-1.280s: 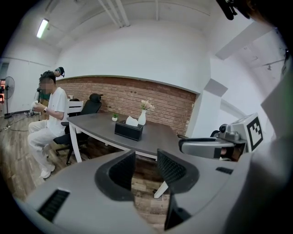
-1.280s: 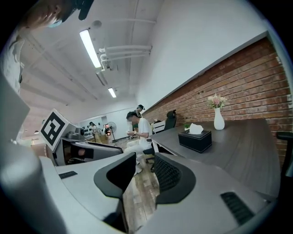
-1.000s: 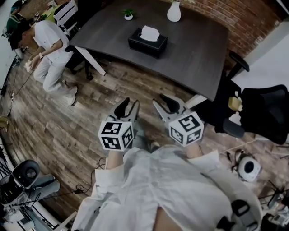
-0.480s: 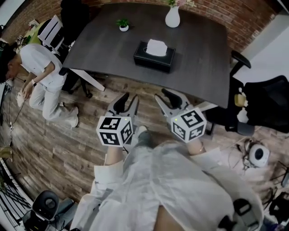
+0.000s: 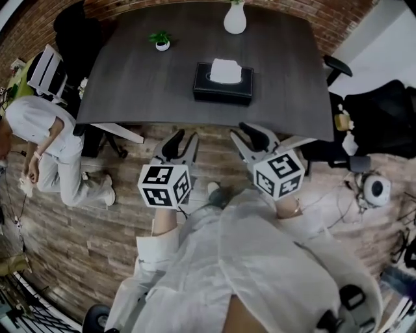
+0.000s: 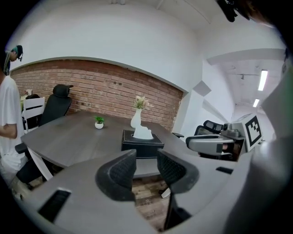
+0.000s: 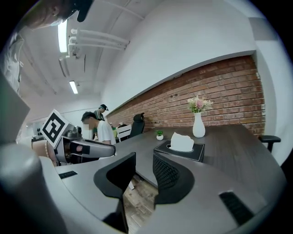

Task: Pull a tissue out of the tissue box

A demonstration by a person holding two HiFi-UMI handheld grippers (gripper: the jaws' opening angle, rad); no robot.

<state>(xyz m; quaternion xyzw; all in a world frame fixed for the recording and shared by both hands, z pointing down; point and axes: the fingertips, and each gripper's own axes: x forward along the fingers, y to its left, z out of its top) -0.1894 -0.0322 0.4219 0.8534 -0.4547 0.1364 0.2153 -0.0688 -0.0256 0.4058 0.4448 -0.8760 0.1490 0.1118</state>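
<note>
A black tissue box (image 5: 223, 82) stands near the front edge of the dark table (image 5: 149, 97), with a white tissue (image 5: 225, 71) sticking up from its slot. The box (image 6: 142, 143) with its tissue (image 6: 142, 133) lies straight ahead in the left gripper view, and the box (image 7: 180, 150) sits right of centre in the right gripper view. Both grippers hover over the wooden floor, short of the table edge. My left gripper (image 5: 181, 142) is open and holds nothing. My right gripper (image 5: 249, 135) is open too, its jaws empty.
A white vase (image 5: 234, 18) and a small potted plant (image 5: 162, 41) stand at the table's far side. A person in white (image 5: 45, 140) stands at the left. Black office chairs (image 5: 383, 117) sit to the right, with cables and a round device (image 5: 376, 190) on the floor.
Both grippers have come closer to the table, side by side and still open. The tissue box now lies nearly straight ahead of them.
</note>
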